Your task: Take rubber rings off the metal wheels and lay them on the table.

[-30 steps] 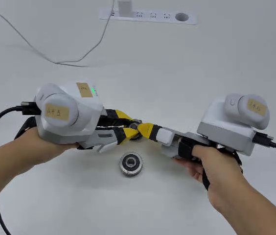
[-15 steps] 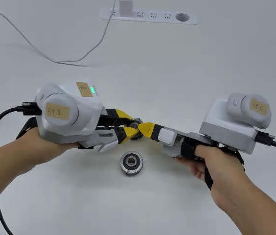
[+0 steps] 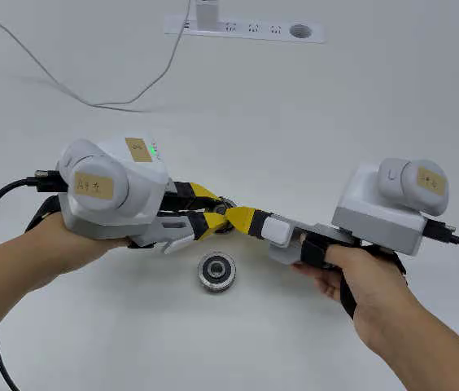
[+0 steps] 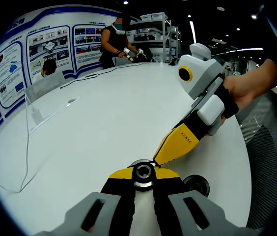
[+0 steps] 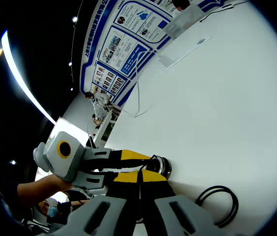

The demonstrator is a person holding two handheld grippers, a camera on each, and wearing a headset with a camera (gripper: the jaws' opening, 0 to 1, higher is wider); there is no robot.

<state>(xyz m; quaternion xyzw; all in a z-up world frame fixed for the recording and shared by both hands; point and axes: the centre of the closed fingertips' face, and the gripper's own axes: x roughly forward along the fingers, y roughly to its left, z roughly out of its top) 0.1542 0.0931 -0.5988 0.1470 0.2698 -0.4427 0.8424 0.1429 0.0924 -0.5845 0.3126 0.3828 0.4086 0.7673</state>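
Left gripper point(image 3: 212, 213) clamps wheel point(image 4: 143, 175) mid-frame; right gripper point(image 5: 139, 178) pinches its rubber ring point(image 5: 146, 161) from just right; probably pull rightward.

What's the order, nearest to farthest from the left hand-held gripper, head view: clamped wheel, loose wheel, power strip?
1. Clamped wheel, between the left hand-held gripper's jaws.
2. Loose wheel, on the table, nearer the person.
3. Power strip, at the far edge.

Setting: lab or demo hall. Evidence: long white table point(image 4: 114, 113); blue-framed wall posters point(image 4: 55, 46); shelf rack point(image 4: 156, 33); power strip point(image 3: 246, 27); ceiling lights point(image 4: 193, 32).
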